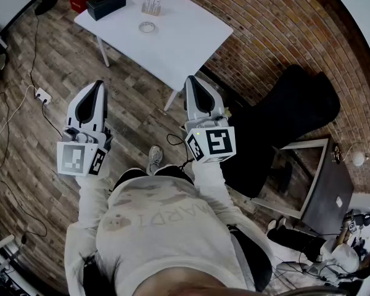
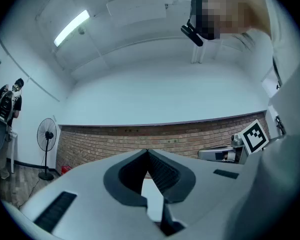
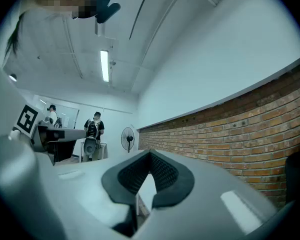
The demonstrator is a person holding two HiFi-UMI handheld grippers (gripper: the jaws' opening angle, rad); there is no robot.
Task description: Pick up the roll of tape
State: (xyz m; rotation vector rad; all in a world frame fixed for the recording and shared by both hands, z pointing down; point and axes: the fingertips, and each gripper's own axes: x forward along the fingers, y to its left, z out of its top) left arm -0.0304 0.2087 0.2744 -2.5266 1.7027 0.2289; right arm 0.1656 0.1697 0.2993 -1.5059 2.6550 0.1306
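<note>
The left hand-held gripper [image 1: 98, 86] has its jaws together on nothing. The roll of tape [image 1: 147, 26] lies untouched on the white tabletop [image 1: 185, 39], well ahead. The right hand-held gripper [image 1: 192, 80] is likewise closed and empty. The approach is not yet made; the next move probably calls for stepping closer and spreading one gripper's jaws.

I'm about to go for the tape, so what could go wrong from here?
1. The left gripper and the right gripper are both shut, well short of the white table; one must open before reaching the roll of tape.
2. The roll lies flat and looks thin, so jaws might push it instead of gripping.
3. A black cable lies by the shoe: possible trip.
</note>
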